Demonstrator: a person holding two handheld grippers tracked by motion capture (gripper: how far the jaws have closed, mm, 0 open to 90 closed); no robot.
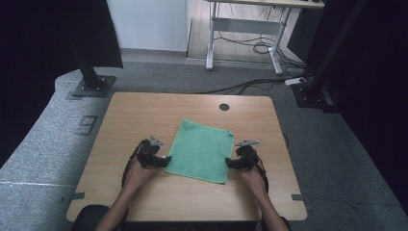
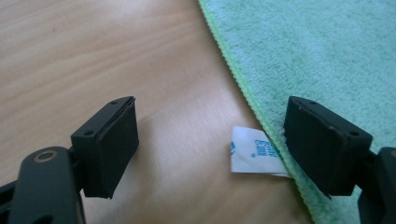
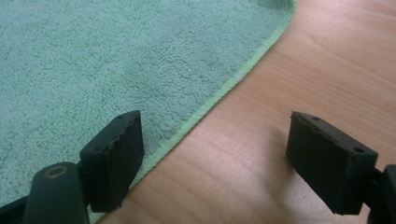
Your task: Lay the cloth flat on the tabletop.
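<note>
One light wooden bench (image 1: 144, 192) with rounded corners carries one green terry cloth (image 1: 202, 149), lying flat, with one small white label with blue print (image 2: 254, 151) at its hem. One round dark hole (image 1: 224, 107) sits near the bench's far edge. Two black hand-held claws are over the bench: the left claw (image 1: 164, 160) and the right claw (image 1: 228, 162), one at each side edge of the cloth, each with two black jaws spread apart. Two forearms reach in. One white-framed second desk (image 1: 250, 29) stands behind.

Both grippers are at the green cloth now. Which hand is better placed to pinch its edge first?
Probably the right gripper: its open jaws already straddle the green cloth hem. The left gripper frames mostly bare table and the white label.
</note>
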